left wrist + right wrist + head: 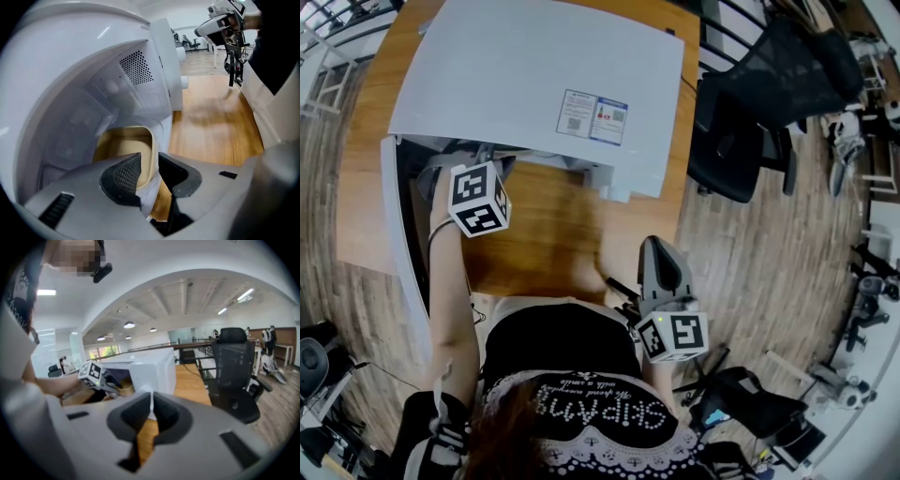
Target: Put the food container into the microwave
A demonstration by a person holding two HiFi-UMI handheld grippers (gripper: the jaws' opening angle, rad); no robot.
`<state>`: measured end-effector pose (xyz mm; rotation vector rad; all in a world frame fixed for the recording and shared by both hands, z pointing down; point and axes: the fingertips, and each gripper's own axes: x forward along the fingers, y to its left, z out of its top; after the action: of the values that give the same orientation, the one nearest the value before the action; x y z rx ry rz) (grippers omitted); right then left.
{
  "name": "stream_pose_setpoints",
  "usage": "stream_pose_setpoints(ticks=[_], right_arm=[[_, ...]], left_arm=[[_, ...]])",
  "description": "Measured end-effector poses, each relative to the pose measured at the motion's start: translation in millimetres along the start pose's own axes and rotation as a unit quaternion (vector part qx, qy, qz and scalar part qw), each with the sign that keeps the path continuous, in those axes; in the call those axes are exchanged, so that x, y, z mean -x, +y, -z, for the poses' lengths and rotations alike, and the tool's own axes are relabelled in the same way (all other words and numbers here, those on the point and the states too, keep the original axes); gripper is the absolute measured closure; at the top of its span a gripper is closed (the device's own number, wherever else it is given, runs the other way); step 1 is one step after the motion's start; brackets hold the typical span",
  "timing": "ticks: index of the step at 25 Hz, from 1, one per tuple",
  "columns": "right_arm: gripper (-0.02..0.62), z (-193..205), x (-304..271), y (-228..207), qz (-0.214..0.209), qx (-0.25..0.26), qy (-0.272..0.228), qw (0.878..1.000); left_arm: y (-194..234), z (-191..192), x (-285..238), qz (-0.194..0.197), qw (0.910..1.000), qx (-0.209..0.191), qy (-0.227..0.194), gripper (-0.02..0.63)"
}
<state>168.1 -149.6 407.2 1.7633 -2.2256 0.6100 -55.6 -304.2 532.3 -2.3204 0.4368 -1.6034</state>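
The left claw (150, 165) reached inside the open microwave (534, 84), its 2 jaws closed on the near wall of the food container (124, 145). The container sat within the white cavity, its tan inside showing. The right claw (151, 403) was held back near the person's body, above the wooden table (534, 248). Its jaws were pressed together with nothing between them. The microwave door (398, 244) stood open at the left.
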Motion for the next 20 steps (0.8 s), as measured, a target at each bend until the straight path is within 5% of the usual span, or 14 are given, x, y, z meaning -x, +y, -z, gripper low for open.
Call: stream_pose_setpoints(ticks=[7, 11, 20], right_arm=[[0.558, -1, 3, 3, -0.01, 0.0, -0.01, 1.0], [0.558, -4, 8, 5, -0.014, 0.003, -0.017, 1.0], [0.558, -8, 25, 7, -0.021, 0.009, -0.034, 0.999]], left_arm=[[-2, -4, 15, -0.019, 0.9998, 0.002, -0.003, 0.499], [8, -9, 31, -0.064, 0.9978, 0.009, -0.013, 0.563], [20, -35, 76, -0.159, 0.9829, 0.051, -0.078, 0.578]])
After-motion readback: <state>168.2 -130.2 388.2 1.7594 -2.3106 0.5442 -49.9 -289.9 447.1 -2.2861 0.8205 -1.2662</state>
